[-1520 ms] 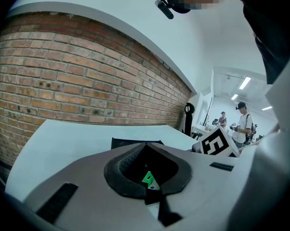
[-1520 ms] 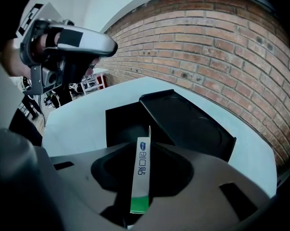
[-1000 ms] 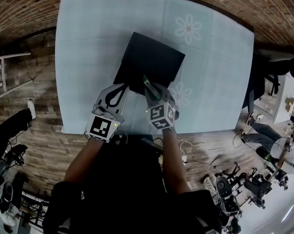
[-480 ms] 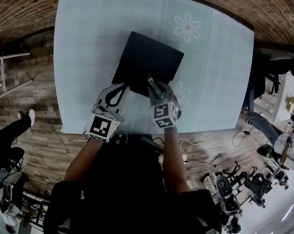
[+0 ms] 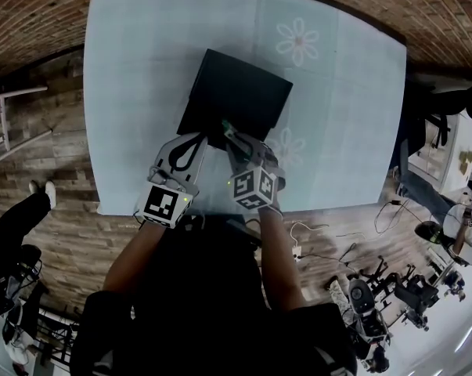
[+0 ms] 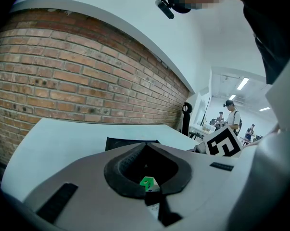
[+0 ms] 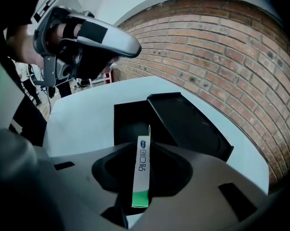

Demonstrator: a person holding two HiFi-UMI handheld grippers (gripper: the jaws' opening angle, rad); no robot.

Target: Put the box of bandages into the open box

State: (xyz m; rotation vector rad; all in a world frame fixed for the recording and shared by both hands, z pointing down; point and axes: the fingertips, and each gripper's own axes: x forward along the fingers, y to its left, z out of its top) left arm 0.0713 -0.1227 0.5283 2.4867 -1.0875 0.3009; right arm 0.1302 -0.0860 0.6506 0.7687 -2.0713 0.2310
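Right tool (image 7: pixel 142 163) is clamped on the box of bandages (image 7: pixel 143 170). It's a thin white carton with a green end, standing on edge between the jaws and pointing forward. I've got it held up off the worktop (image 5: pixel 142 53), just at the near side of the open black box (image 5: pixel 236 104), which sits around the middle of the worktop, a little toward the near edge.

Left tool (image 5: pixel 198 141) is parked just beside that same near side, jaws drawn together, and I can't see anything of the task's in them.

So I'd call this the carry step: carton gripped, not yet inside. From the right gripper view, the black box shows a flat dark part straight ahead and a walled part beyond it to the right.

Next I need to push the right tool forward over the hollow, lower it until the carton is inside the walls, then spread the jaws. The carton is narrow, so I'd tip it flat to stop it toppling.
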